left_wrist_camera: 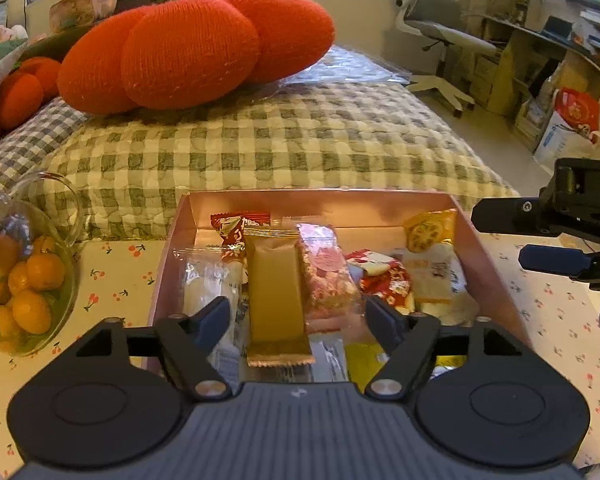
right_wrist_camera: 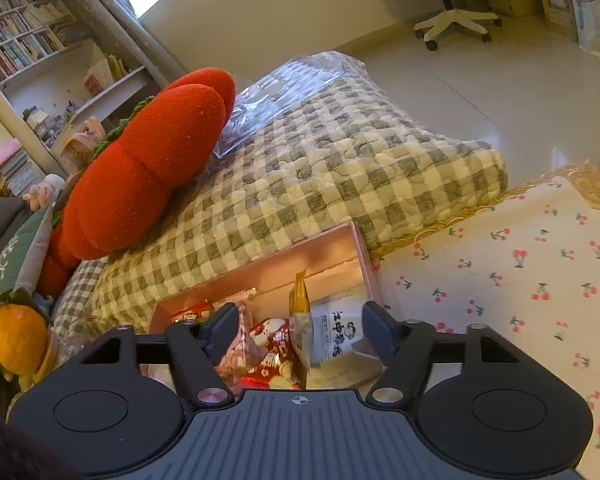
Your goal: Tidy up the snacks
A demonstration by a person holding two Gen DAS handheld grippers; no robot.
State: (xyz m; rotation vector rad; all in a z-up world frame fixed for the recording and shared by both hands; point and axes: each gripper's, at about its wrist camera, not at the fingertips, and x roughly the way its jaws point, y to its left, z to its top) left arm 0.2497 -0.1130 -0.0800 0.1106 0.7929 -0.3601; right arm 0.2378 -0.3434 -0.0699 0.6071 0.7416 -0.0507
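Both grippers spread wide, nothing gripped. My left gripper [left_wrist_camera: 296, 316] hangs over the near end of the shallow pink cardboard box [left_wrist_camera: 470, 232], jaws apart and angled down into it. Between its fingers, just ahead, a flat gold foil-wrapped bar [left_wrist_camera: 276, 300] lies lengthwise; a clear packet of pink-and-white nougat [left_wrist_camera: 326, 280] lies touching the bar's right edge. Pads press on neither.

My right gripper [right_wrist_camera: 298, 330] is also released, over the right part of the same box [right_wrist_camera: 300, 256]. Ahead between its fingers: a white pouch with black characters [right_wrist_camera: 334, 338] and a yellow-gold sachet [right_wrist_camera: 300, 316] standing on edge against it, plus a red-and-white wrapped candy [right_wrist_camera: 274, 350] lower left. No contact that I can see.

Step, my guess: the snacks are in the box, so placing looks finished or between picks. No loose snack visible on the cherry-print tablecloth [right_wrist_camera: 520, 272] to the right.

Next move likely calls for lifting clear without snagging wrappers, or closing on a packet to straighten it; the upright sachet could tip.
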